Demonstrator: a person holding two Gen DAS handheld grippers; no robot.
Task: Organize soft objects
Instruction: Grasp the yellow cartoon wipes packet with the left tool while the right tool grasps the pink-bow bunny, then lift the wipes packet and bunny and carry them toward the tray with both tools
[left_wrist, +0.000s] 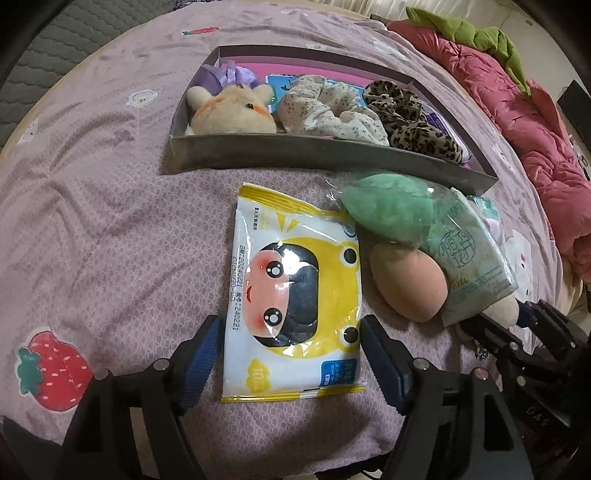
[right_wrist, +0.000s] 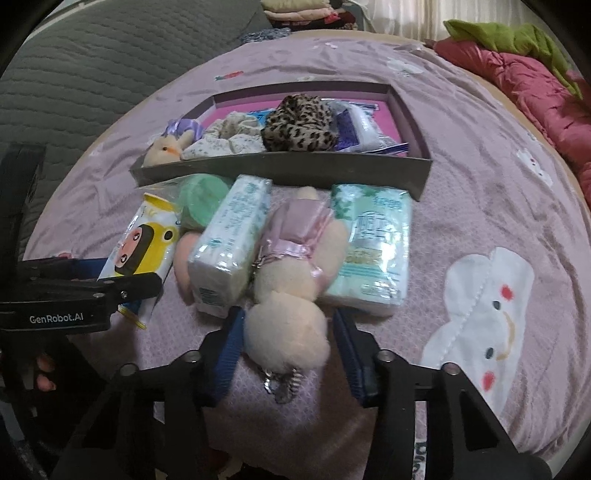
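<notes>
A yellow-and-white wipes pack (left_wrist: 291, 295) with a cartoon face lies flat on the purple bedspread. My left gripper (left_wrist: 293, 354) stands open astride its near end, one finger on each side. A cream plush doll (right_wrist: 295, 258) in a pink dress lies between two tissue packs (right_wrist: 232, 240) (right_wrist: 373, 247). My right gripper (right_wrist: 290, 347) brackets the doll's round head with a narrow gap at each pad, so it is open. The grey box (left_wrist: 314, 155) behind holds a plush hamster (left_wrist: 232, 110), a floral scrunchie (left_wrist: 325, 110) and a leopard scrunchie (left_wrist: 410, 118).
A green puff in a clear bag (left_wrist: 384, 210) and a peach puff (left_wrist: 406, 284) lie right of the wipes pack. A red quilt (left_wrist: 517, 110) is heaped along the bed's right side. A grey quilted surface (right_wrist: 92, 74) lies beyond the left edge.
</notes>
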